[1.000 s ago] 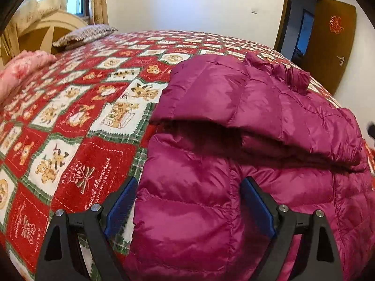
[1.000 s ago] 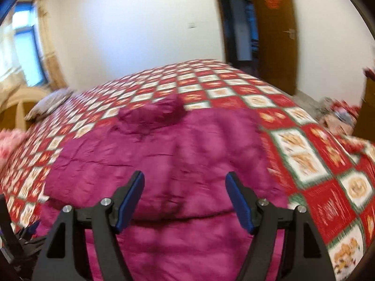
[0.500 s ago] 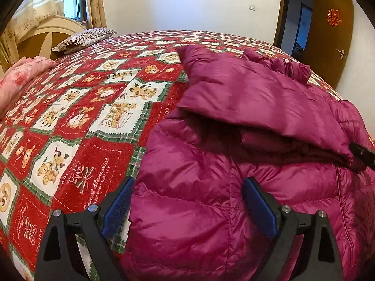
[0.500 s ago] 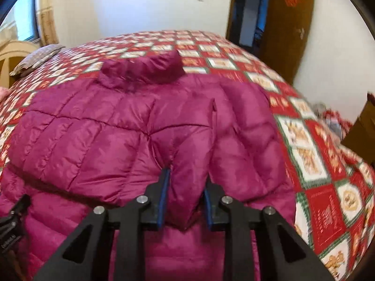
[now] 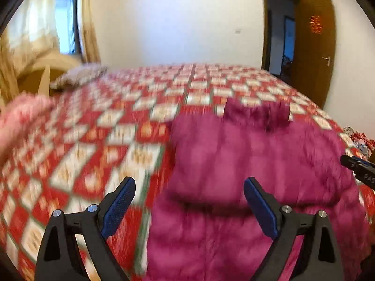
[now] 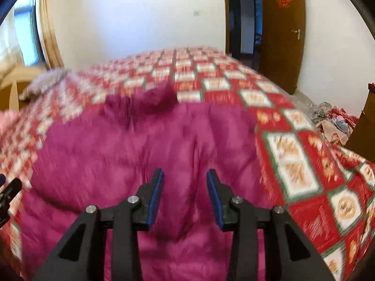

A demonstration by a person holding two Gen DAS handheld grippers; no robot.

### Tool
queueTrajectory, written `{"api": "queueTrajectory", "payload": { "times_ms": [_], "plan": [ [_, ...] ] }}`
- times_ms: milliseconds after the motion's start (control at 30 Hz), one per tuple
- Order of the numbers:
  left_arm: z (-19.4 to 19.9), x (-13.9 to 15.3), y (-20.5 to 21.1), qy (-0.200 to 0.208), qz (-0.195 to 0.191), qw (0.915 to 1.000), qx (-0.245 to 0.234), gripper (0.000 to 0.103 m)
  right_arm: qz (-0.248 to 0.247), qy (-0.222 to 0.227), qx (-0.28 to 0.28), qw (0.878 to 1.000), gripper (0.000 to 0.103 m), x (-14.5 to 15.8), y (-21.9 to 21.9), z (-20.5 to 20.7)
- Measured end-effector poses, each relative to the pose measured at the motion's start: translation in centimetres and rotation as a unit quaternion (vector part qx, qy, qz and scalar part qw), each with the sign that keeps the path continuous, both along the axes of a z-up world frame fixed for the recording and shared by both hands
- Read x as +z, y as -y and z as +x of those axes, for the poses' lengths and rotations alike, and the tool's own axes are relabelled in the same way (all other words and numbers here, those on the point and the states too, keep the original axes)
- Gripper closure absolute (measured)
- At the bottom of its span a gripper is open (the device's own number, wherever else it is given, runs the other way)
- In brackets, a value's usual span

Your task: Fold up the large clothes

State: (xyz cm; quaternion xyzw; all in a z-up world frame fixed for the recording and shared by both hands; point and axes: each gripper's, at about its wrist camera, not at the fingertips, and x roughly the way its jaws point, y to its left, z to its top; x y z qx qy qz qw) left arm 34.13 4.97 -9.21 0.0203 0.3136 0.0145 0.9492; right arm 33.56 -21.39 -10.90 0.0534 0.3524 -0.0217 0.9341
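A magenta puffer jacket point(image 5: 253, 168) lies on the bed with both sleeves folded across its body; it also shows in the right wrist view point(image 6: 131, 149). My left gripper point(image 5: 189, 196) is wide open and empty above the jacket's left edge. My right gripper point(image 6: 184, 187) has its jaws partly apart, with a folded sleeve lying below the gap; I see no grip on it. The right gripper's tip shows at the right edge of the left wrist view point(image 5: 358, 167). Both views are motion-blurred.
The bed has a red, white and green patterned quilt point(image 5: 105, 126). A pillow point(image 5: 79, 75) and a pink blanket point(image 5: 21, 114) lie at the far left. A brown door point(image 6: 281, 30) stands open at the back right. Clutter point(image 6: 335, 121) lies on the floor beside the bed.
My right gripper was shut on the right sleeve half a second ago; its jaws have now parted and the sleeve lies on the jacket. Both grippers have lifted and pulled back.
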Motion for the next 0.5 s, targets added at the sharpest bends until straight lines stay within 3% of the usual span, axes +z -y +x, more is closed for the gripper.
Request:
{"api": "queueTrajectory", "payload": {
  "times_ms": [100,200,300,400,500],
  "plan": [
    [3.8,1.6,0.9,-0.006,0.004,1.0000,0.002,0.009,0.032,-0.009,0.012,0.999,0.062,1.3,-0.2,2.5],
    [8.7,1.4,1.3,-0.021,0.004,0.9994,0.027,0.009,0.044,-0.035,0.029,0.998,0.062,0.3,-1.3,5.6],
    [12.9,-0.9,0.9,-0.060,0.008,0.9959,0.068,0.009,0.028,-0.061,0.032,0.997,0.063,-2.4,-2.4,7.3],
    [14.3,-3.5,0.9,-0.076,0.017,0.9939,0.078,0.009,0.026,-0.077,0.029,0.996,0.063,-5.1,-2.3,7.7],
    [15.0,-7.4,0.1,-0.099,0.022,0.9906,0.092,0.009,0.000,-0.065,0.043,0.997,0.064,-6.3,-2.3,7.8]
  ]
}}
